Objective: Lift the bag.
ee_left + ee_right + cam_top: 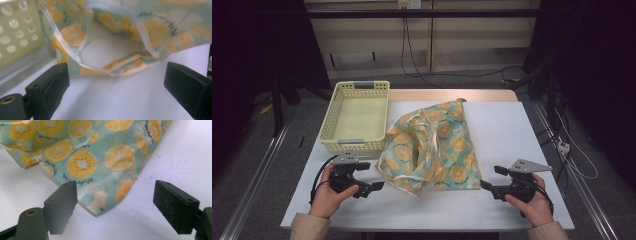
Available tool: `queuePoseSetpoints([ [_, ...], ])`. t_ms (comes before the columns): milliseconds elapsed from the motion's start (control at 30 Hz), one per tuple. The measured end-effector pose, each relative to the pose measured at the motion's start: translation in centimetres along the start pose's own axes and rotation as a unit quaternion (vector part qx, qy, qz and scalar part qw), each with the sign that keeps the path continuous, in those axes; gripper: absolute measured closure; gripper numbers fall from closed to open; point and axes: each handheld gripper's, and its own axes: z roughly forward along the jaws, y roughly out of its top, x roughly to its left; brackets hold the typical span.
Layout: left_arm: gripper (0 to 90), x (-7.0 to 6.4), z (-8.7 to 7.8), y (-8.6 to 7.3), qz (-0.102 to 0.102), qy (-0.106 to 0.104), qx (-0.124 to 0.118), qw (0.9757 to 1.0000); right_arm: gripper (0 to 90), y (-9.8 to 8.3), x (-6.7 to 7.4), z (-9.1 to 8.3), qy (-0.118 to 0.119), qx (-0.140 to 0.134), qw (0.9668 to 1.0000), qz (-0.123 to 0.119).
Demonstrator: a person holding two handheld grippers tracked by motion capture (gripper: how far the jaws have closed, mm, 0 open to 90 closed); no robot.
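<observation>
Basket [356, 116] stands empty at the far left of the table [512, 130], and its near wall is just beside my left gripper [373, 186], whose jaws are wide apart and hold nothing. If I push forward carelessly here, I can knock this wall. The cloth [432, 147] with orange slices lies crumpled in the middle; at my left its hem [110, 67] seems folded in several layers, though this view is blurred, so I may pinch only one. My right gripper [491, 179] is also spread and empty, near the cloth's corner [98, 211]. This corner lies flat, so the jaws may slide over it.
</observation>
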Motion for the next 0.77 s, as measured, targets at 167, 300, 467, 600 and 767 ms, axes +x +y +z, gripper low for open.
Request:
queuePoseSetpoints([
  [167,6.2,1.0,0.1,-1.2,-0.014,0.021,-0.006,0.9996,18.7,-0.5,0.0,-0.1,-0.013,0.007,0.9999,-0.007],
  [300,6.4,1.3,-0.1,-1.9,-0.017,0.047,-0.008,0.9987,18.1,-1.0,0.0,0.1,-0.037,0.019,0.9986,-0.033],
  [467,6.4,1.4,0.0,-2.4,-0.015,0.055,0.001,0.9984,16.1,-1.4,-0.1,0.6,-0.042,0.047,0.9971,-0.041],
  [600,6.4,1.5,0.1,-2.5,-0.009,0.055,0.004,0.9984,16.1,-1.3,-0.2,0.5,-0.04,0.045,0.9975,-0.038],
  [767,6.4,1.4,0.5,-2.6,0.009,0.073,0.012,0.9972,14.9,-1.3,-0.5,0.8,-0.038,0.058,0.9973,-0.025],
])
